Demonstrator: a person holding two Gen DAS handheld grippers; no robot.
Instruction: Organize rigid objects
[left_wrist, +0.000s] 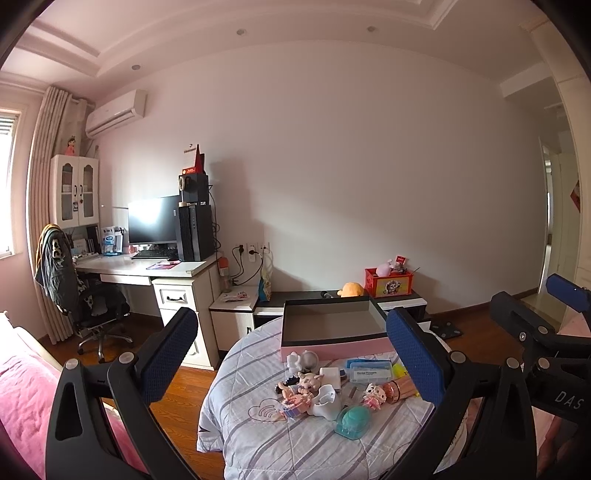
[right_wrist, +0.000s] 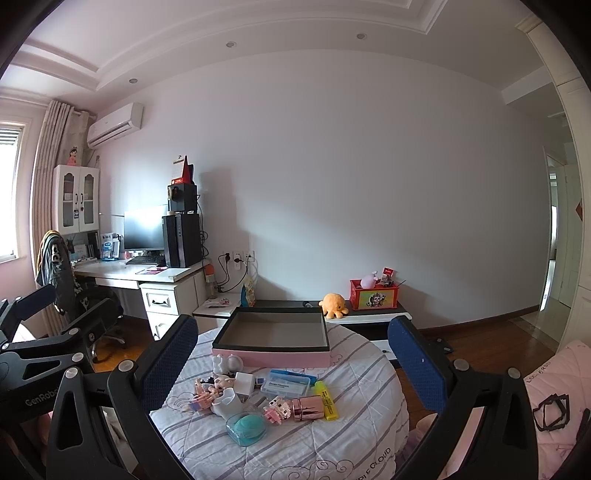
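Both the left claw (left_wrist: 291, 354) and the right claw (right_wrist: 291, 363) hung wide open and empty above the small toys (right_wrist: 221, 391) heaped on the quilt-covered tabletop (right_wrist: 332, 443), just before the empty pink box (right_wrist: 271, 358). So tight a heap risked a pinch catching two pieces or knocking the rose-gold tube (right_wrist: 307, 408) rolling. Legible writing: "GenRobo" and "DAS" on the claws, "CLOUD" on the quilt.

The open box (right_wrist: 271, 338) sits at the table's (right_wrist: 332, 450) far side. The small items lie near, the highlighter (right_wrist: 327, 400) rightmost, the round case (right_wrist: 246, 428) nearest.

One pink box (right_wrist: 271, 358), one yellow highlighter (right_wrist: 327, 400).
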